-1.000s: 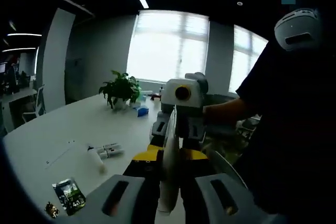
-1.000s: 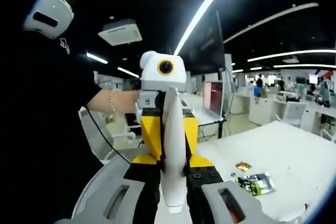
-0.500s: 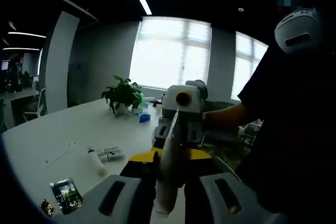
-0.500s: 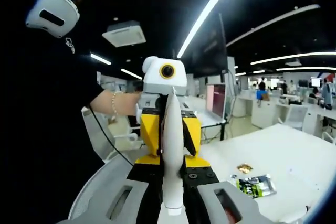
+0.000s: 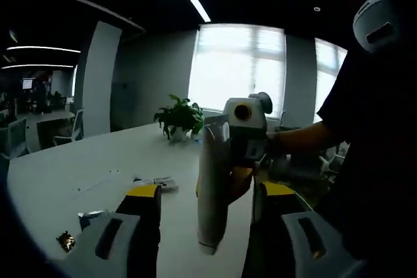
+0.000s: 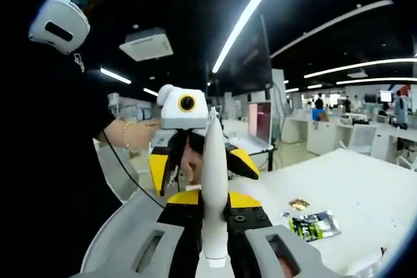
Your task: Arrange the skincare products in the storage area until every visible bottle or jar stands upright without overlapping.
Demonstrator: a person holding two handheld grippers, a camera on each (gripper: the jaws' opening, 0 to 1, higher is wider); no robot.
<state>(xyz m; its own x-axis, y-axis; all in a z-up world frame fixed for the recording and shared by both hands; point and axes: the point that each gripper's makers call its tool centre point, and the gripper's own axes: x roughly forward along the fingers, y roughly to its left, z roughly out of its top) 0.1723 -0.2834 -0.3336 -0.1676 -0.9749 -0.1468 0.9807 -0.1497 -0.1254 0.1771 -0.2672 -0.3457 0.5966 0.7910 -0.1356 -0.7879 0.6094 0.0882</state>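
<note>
Evidently, in the left gripper view, the left hand-held gripper (image 5: 202, 226) was seen with jaws spread apart, the white tube (image 5: 212, 193) hanging between them untouched, above the desk (image 5: 78, 174). In the right gripper view, the right hand-held gripper (image 6: 214, 242) was clamped on the tube (image 6: 214, 187) near its cap end. The tube was judged light, soft-walled and smooth; a low, gentle hold seemed advisable.

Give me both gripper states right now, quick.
Left gripper: open, jaws spread apart on either side of the white tube, not gripping it.
Right gripper: shut on the white tube.
</note>
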